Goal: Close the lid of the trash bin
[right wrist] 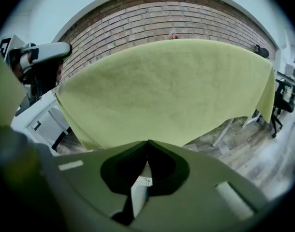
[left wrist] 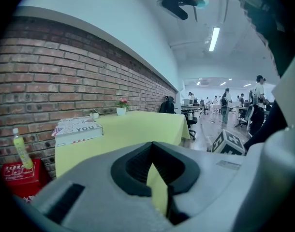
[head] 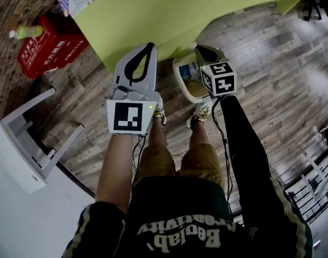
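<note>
A small cream trash bin (head: 180, 78) stands on the wood floor at the edge of the green tablecloth, just ahead of the person's feet. Its top shows open, with rubbish inside; I cannot make out the lid. My right gripper (head: 199, 48) hangs over the bin's right side, its jaws closed tip to tip with nothing between them. In the right gripper view the gripper (right wrist: 147, 142) points at the cloth, and a white strip of the bin (right wrist: 138, 195) shows through the gap below the tips. My left gripper (head: 151, 46) is left of the bin, shut and empty, and looks (left wrist: 151, 144) along the table.
A table under a yellow-green cloth (head: 180, 9) fills the space ahead, with a printed box (left wrist: 77, 129) on it. A red box (head: 45, 47) with a bottle (head: 24, 32) sits at the brick wall. A white stand (head: 24, 144) is at left, a metal rail (head: 314, 187) at right.
</note>
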Demonstrator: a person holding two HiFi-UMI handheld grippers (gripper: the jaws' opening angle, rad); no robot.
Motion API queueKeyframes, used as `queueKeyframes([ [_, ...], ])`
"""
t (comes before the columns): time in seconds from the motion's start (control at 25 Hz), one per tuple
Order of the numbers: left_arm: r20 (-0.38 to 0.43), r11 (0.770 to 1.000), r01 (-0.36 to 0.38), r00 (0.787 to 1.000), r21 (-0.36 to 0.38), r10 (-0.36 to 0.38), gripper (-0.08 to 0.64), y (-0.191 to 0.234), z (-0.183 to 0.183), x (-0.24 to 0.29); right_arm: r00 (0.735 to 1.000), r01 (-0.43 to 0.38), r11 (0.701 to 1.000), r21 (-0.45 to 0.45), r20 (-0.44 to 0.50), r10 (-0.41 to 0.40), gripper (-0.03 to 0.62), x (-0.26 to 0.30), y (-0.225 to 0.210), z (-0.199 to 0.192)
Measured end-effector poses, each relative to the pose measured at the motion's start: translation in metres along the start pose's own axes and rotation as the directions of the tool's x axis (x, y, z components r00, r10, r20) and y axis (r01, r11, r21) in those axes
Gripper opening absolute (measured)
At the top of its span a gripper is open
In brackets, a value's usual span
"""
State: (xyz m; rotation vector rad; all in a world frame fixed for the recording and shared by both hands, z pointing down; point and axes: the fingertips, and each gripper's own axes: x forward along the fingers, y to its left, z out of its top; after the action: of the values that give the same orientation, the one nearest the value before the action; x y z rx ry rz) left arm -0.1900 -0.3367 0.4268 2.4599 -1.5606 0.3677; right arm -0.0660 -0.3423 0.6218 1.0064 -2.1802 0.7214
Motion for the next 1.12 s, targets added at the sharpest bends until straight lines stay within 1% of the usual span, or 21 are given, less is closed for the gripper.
queueKeyframes([
  [0.4, 0.008, 1.0, 0.005, 1.0, 0.004, -0.005, 0.008, -0.008, -0.001, -0.004, 1.0, 0.009, 1.0, -0.001, -0.002, -0.009, 0.002, -0.01, 0.002, -0.014],
  [0.76, 0.013, 1.0, 0.022, 1.0, 0.012, -0.022, 0.008, -0.03, 0.0, -0.008, 1.0, 0.013, 1.0, -0.001, -0.007, -0.013, 0.003, -0.025, 0.001, -0.034],
  [1.12, 0.016, 0.998, 0.055, 0.998, 0.026, -0.055, 0.008, -0.056, -0.003, -0.011, 0.999, 0.022, 1.0, 0.021, -0.034, -0.021, 0.005, -0.044, 0.0, -0.073],
])
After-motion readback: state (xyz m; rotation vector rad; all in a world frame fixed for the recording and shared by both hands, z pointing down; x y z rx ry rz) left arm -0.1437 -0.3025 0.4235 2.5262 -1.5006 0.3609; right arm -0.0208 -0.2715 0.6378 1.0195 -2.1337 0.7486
